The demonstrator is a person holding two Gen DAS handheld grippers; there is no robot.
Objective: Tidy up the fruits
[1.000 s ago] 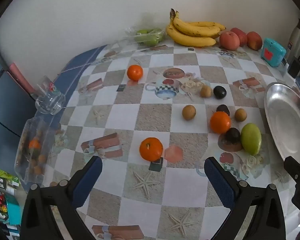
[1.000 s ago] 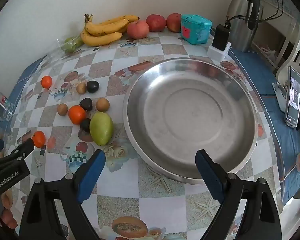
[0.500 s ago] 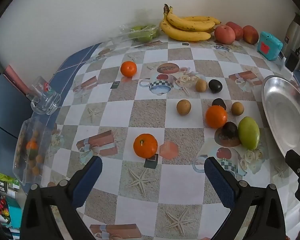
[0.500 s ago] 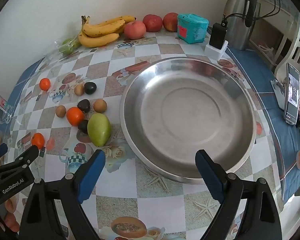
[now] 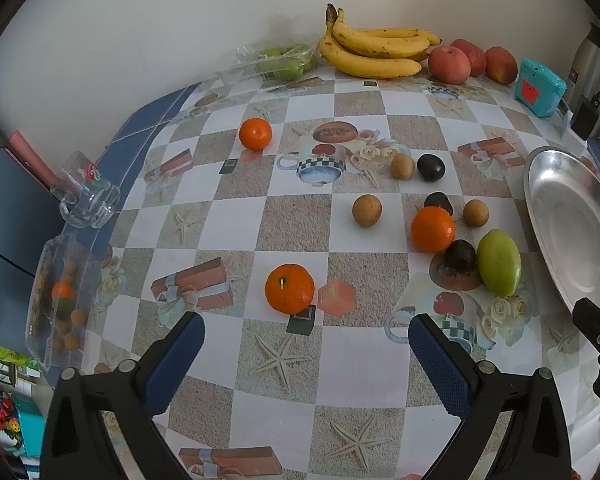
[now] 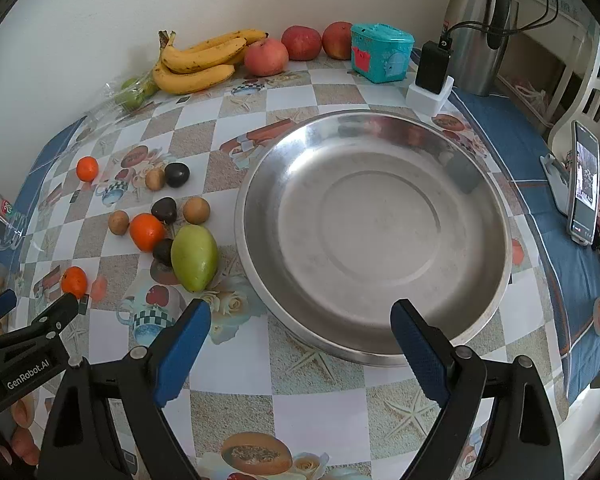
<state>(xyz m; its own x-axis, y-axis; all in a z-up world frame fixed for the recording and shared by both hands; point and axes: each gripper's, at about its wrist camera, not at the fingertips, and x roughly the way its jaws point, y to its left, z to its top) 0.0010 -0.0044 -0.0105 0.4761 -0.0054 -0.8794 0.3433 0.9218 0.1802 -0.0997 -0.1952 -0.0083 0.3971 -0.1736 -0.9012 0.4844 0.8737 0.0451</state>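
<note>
Left tongs (image 5: 306, 354) drawn nearer round, glossy orange (image 5: 289, 289), spread wide

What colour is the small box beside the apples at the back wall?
Teal, with a red patch on its front; the box shows best in the right wrist view.

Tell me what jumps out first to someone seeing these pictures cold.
The big steel dish dominates the right wrist view, shiny and with nothing in it, right ahead of the open right gripper. To its left, loose fruit is scattered over the checkered tablecloth: a green mango nearest the dish, with bright oranges around. The banana bunch lies at the back by the wall.
</note>
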